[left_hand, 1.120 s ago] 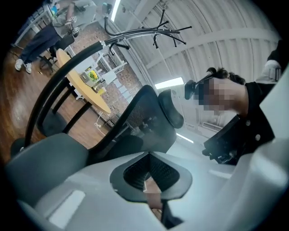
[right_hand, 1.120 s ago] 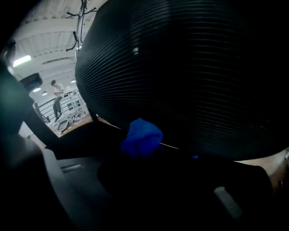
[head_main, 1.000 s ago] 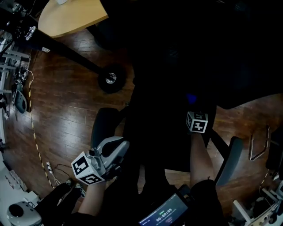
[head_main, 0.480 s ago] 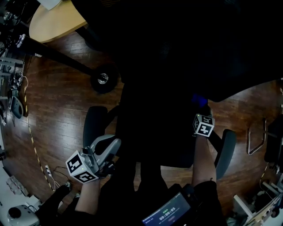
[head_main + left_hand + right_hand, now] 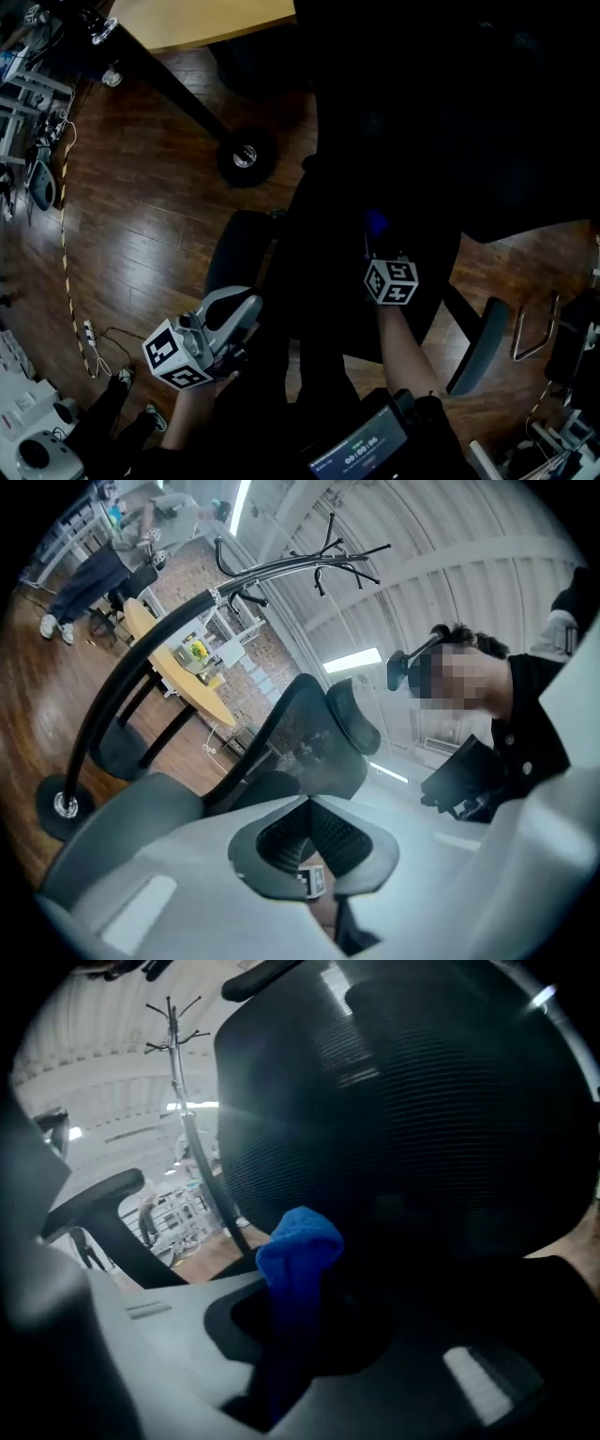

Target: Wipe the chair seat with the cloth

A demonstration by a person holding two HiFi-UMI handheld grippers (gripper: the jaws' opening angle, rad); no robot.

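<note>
Cloth (image 5: 300, 1246) within right claw (image 5: 289, 1335)

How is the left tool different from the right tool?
The right tool pinches a blue cloth; the left tool is shut on nothing. The right tool is over the dark chair seat; the left tool sits off to its side. Both carry a marker cube.

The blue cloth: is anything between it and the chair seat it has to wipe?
Nothing visible stands in the way. The right gripper holds the cloth over the dark chair seat, with only the backrest beyond it. Too dark to tell if they touch.
</note>
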